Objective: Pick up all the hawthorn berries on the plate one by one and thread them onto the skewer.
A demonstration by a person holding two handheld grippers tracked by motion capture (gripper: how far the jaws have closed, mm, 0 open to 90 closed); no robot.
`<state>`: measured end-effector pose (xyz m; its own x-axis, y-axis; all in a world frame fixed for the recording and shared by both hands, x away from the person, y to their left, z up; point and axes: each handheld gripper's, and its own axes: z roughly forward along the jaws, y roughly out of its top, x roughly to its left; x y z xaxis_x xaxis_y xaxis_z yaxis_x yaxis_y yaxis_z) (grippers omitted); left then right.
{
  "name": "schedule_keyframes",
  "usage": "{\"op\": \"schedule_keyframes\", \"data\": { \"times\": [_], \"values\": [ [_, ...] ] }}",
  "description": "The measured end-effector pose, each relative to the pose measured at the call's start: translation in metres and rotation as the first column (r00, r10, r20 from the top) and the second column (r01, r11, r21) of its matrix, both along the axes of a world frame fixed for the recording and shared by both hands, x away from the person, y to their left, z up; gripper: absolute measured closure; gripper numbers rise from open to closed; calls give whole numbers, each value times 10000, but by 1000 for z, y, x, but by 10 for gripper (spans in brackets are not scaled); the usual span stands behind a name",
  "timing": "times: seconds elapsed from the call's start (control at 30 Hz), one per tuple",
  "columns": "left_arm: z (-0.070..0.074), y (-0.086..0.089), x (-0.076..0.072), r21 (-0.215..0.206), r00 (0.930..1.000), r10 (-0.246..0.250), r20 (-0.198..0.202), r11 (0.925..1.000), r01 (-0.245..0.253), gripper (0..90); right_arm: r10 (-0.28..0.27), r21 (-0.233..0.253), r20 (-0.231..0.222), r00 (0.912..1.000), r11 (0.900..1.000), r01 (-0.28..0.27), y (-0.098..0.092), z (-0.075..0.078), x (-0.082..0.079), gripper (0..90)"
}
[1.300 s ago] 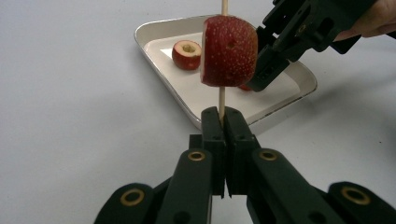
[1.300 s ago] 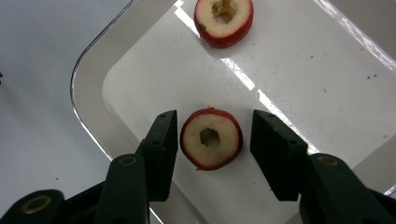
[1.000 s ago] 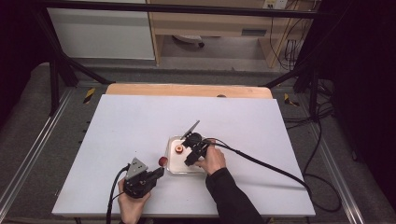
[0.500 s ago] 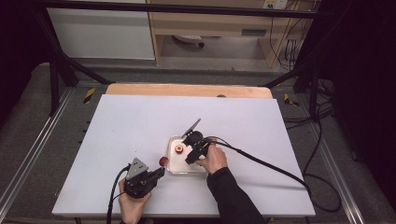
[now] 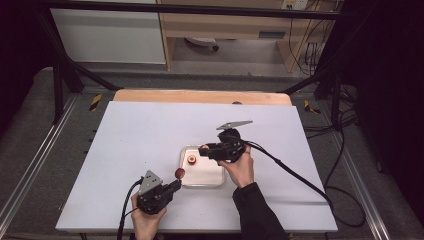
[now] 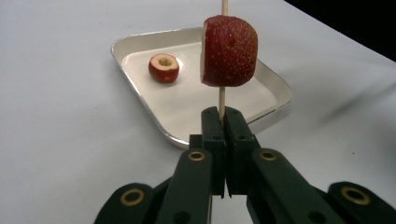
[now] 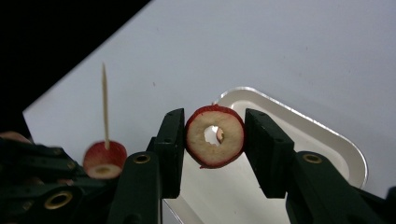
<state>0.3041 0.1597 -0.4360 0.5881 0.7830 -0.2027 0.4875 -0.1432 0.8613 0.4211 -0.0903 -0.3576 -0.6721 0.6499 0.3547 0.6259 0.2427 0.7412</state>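
My left gripper [image 6: 223, 114] is shut on a thin wooden skewer [image 6: 222, 98] that stands upright, with a red fruit piece [image 6: 229, 51] speared on it. In the high view this gripper [image 5: 175, 182] sits at the front left corner of a small white tray [image 5: 202, 185]. My right gripper [image 7: 215, 116] holds a cored red fruit ring [image 7: 215, 136] between its jaws, above the tray [image 7: 327, 149]. In the high view it [image 5: 204, 148] hovers over the tray's far side. Another cored fruit piece [image 6: 163, 68] lies in the tray [image 6: 196, 98].
The tray rests on a white table top [image 5: 130, 135] with a wooden strip [image 5: 200, 96] along its far edge. A black cable [image 5: 295, 175] trails from the right gripper to the right.
The right gripper has shifted a little to the right and away from me over the tray and turned. The left gripper with the skewer has stayed put.
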Motion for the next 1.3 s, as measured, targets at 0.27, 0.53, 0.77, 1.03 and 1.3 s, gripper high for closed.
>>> {"op": "schedule_keyframes", "data": {
  "times": [0.27,0.53,0.77,1.03,1.3],
  "values": [
    [5,-17,-4,-115,9997,-159,190,9998,161,887,-812,2725,907,9926,9607,537,-26,1,-12,600],
    [6,-37,-8,87,9989,-404,230,9992,402,888,-1743,4392,1664,9705,8943,853,-35,-1,-21,600],
    [11,-52,-9,-74,9981,-565,232,9984,567,887,-1983,5136,1734,9647,8540,832,-32,-1,-25,601],
    [19,-57,-6,-60,9982,-468,367,9989,470,887,-1951,5852,829,9773,8033,1108,-32,1,-27,600],
    [23,-59,-4,-20,9984,-388,415,9992,389,887,-1929,6265,86,9812,7658,1451,-36,7,-29,601]
  ]
}}
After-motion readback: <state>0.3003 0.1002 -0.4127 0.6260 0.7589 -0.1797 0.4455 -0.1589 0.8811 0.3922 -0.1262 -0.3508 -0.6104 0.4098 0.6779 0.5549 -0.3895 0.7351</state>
